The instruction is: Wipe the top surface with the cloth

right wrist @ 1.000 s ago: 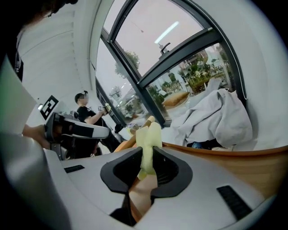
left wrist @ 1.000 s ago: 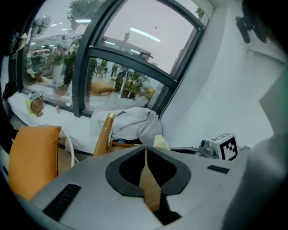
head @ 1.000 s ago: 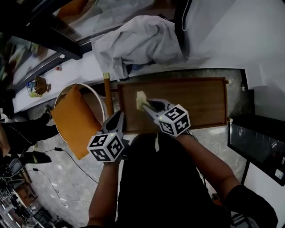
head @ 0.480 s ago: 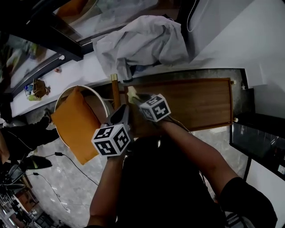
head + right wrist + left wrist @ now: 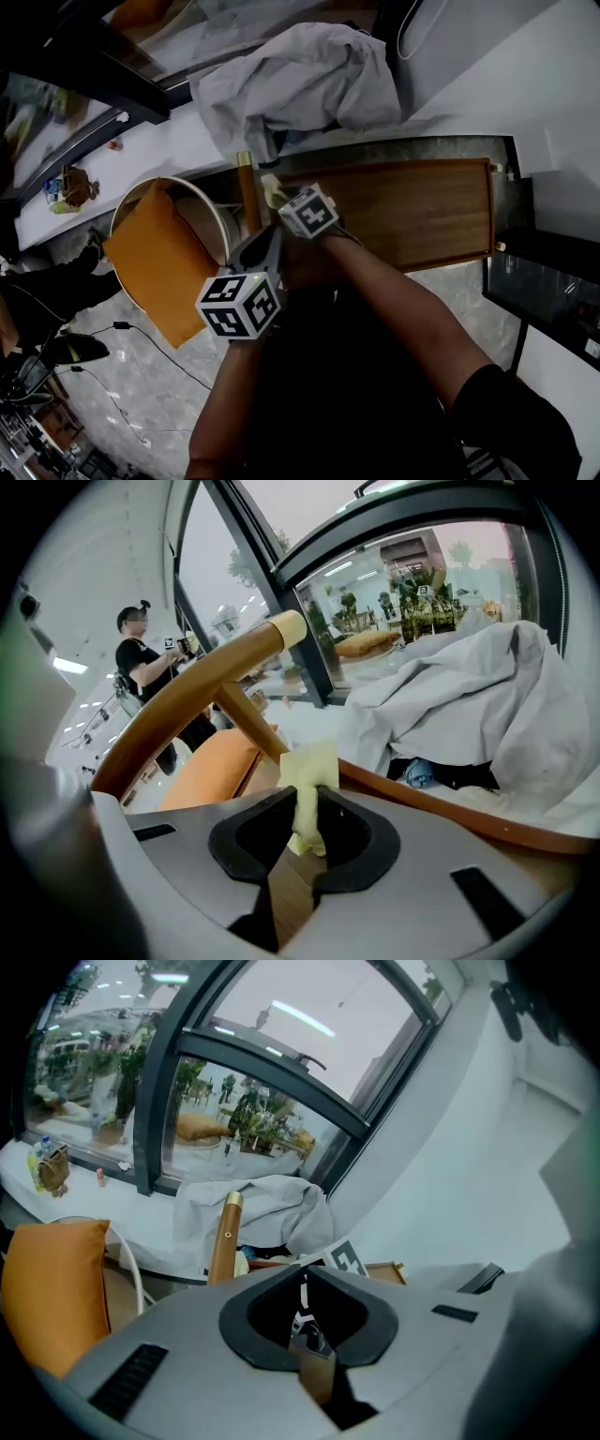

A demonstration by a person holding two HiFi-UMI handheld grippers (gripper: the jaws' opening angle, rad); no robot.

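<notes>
We clench the soft pale-yellow cloth [image 5: 309,766] in our right gripper [image 5: 305,803] by a bunched edge, at the brown wooden tabletop's [image 5: 412,211] nine o'clock end. Light and limp, it should drag flat. Our left gripper [image 5: 302,1279] is closed on nothing.

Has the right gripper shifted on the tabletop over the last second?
Yes. The right gripper, shut on the cloth, has slid left along the tabletop to its far left corner.
</notes>
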